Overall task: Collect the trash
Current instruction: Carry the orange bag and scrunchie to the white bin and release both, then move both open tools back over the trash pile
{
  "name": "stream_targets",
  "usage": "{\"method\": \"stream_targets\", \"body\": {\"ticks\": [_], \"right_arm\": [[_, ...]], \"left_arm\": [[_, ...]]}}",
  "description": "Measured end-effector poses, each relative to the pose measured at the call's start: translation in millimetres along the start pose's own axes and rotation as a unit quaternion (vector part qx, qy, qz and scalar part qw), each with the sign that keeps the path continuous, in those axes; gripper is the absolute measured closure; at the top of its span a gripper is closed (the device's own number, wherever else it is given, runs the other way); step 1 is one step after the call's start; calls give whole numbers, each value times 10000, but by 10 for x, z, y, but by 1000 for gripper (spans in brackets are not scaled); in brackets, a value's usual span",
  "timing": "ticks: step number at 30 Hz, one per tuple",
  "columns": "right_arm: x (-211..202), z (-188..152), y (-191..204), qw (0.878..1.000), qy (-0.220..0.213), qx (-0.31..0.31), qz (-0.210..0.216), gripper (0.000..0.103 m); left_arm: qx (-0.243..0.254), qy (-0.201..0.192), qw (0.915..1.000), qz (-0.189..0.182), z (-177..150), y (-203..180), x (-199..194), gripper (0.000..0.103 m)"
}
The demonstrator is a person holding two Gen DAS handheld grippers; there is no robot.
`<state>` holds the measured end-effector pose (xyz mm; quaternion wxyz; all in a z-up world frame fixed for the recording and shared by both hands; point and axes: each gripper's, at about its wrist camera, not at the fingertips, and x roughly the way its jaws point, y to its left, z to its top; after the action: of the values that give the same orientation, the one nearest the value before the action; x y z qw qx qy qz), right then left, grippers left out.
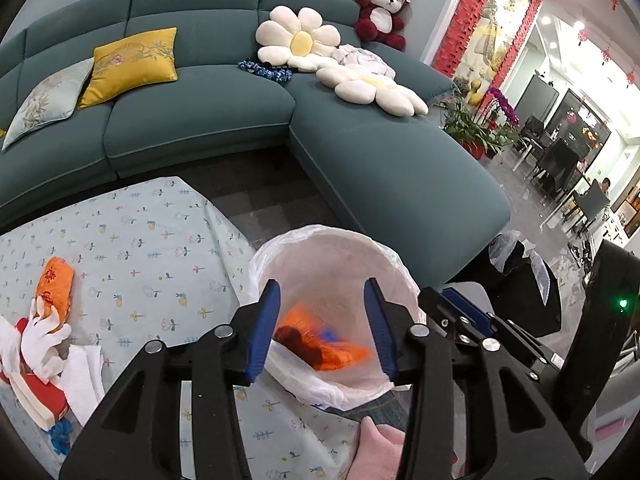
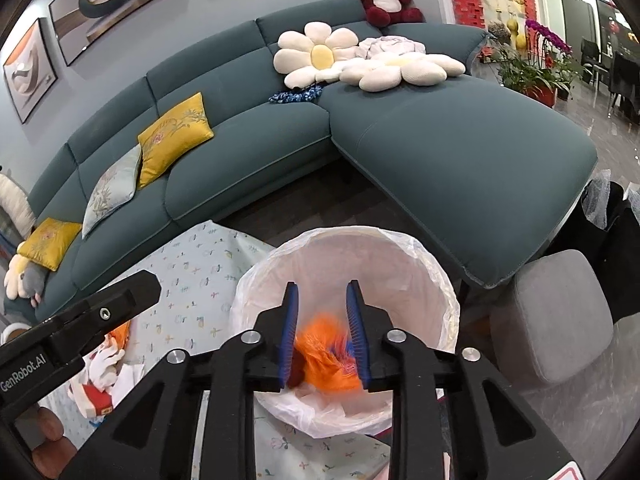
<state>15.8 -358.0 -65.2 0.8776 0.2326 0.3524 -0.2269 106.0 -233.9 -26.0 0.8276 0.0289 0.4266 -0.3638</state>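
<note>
A bin lined with a white plastic bag (image 1: 280, 252) (image 2: 440, 276) stands by the table's right edge. A blurred orange wrapper (image 1: 320, 340) (image 2: 328, 348) lies inside it. My left gripper (image 1: 322, 332) is open above the bin, empty. My right gripper (image 2: 322, 330) is open above the bin too, the wrapper showing between its jaws, apart from them. On the table at left lie an orange packet (image 1: 56, 284), white crumpled tissue (image 1: 40, 340) (image 2: 106, 360) and a red-and-white box (image 1: 40, 396) (image 2: 94, 396).
The table has a pale floral cloth (image 1: 152, 248) (image 2: 192, 276). A teal corner sofa (image 1: 360, 152) (image 2: 440, 144) with cushions stands behind. A grey stool (image 2: 556, 320) and black bags (image 1: 528, 288) are at the right. Pink cloth (image 1: 380, 448) is below the left gripper.
</note>
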Motion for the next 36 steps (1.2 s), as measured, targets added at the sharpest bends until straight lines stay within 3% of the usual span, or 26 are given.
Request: {"method": "stream_targets", "body": {"ticks": [9, 18, 36], "right_arm": [[-121, -13, 175, 9998, -42, -145, 90, 71], [-334, -158, 710, 9974, -35, -587, 420, 64], [-483, -791, 1916, 9832, 411, -1408, 1084, 63]], "left_arm": [[-289, -70, 9993, 235, -63, 285, -206, 51], [-689, -179, 9950, 707, -343, 782, -611, 47], [-1680, -231, 9717, 1647, -1013, 2073, -1400, 35]]}}
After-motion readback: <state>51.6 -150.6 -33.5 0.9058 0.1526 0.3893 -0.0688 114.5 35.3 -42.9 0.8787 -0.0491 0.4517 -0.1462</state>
